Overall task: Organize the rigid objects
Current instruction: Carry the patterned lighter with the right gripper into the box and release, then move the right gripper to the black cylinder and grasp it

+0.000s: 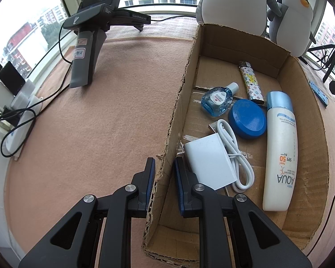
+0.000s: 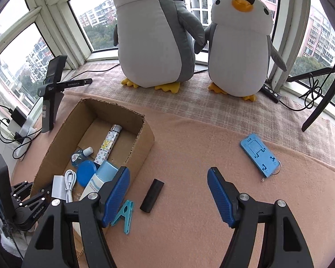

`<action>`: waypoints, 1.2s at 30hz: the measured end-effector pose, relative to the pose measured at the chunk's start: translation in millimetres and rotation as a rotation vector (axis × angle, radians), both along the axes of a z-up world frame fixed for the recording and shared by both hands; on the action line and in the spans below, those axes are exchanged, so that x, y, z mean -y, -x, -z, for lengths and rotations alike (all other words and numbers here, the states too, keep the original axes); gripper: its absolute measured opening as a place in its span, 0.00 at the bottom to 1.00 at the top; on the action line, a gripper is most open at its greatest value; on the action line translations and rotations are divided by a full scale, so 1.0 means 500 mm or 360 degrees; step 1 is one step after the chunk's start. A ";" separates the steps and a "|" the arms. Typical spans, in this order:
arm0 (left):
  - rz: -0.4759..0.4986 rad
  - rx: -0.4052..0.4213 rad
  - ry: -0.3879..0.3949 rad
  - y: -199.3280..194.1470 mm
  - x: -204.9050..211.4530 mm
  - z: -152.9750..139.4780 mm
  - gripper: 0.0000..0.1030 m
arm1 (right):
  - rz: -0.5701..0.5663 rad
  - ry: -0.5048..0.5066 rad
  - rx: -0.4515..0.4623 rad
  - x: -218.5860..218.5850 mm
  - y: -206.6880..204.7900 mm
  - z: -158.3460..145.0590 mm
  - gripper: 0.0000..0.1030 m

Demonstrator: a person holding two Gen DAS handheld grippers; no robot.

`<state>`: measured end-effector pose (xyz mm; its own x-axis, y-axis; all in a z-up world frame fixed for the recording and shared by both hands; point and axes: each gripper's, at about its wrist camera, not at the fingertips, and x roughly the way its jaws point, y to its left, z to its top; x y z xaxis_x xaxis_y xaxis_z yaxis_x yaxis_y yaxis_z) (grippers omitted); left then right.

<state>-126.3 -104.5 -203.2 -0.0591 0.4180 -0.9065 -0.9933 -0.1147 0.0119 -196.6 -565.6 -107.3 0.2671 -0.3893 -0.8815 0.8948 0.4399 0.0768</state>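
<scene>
Surface (image 2: 189, 234): covered with a pinkish felt cloth.
Left side: open cardboard box (image 2: 143, 143).
Near box: teal clothespin (image 2: 125, 214), black cylinder (image 2: 151, 195) just beside it.
Right side: blue flat holder (image 2: 260, 154), well apart.
Back edge: two plush penguins (image 2: 154, 40).
Far left: black stand (image 2: 52, 93).

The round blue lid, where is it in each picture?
Left wrist view: the round blue lid lies in the cardboard box, right of centre, between the small blue bottle and the sunscreen bottle.
Right wrist view: it is in the box at lower left, just left of the sunscreen bottle.
Shared landmark: the patterned lighter lies beyond the lid in both.
</scene>
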 end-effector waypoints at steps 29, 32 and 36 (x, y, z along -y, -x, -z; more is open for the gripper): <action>0.0119 0.0004 -0.0001 0.001 -0.001 0.000 0.16 | 0.0032 -0.0354 -0.0032 0.003 -0.038 0.132 0.29; 0.0135 0.0005 -0.0001 0.001 -0.002 0.000 0.16 | 0.0033 -0.0371 -0.0047 0.005 -0.039 0.142 0.26; 0.0163 0.0004 -0.0001 0.001 -0.001 0.001 0.16 | 0.0028 -0.0365 -0.0099 0.004 -0.039 0.150 0.16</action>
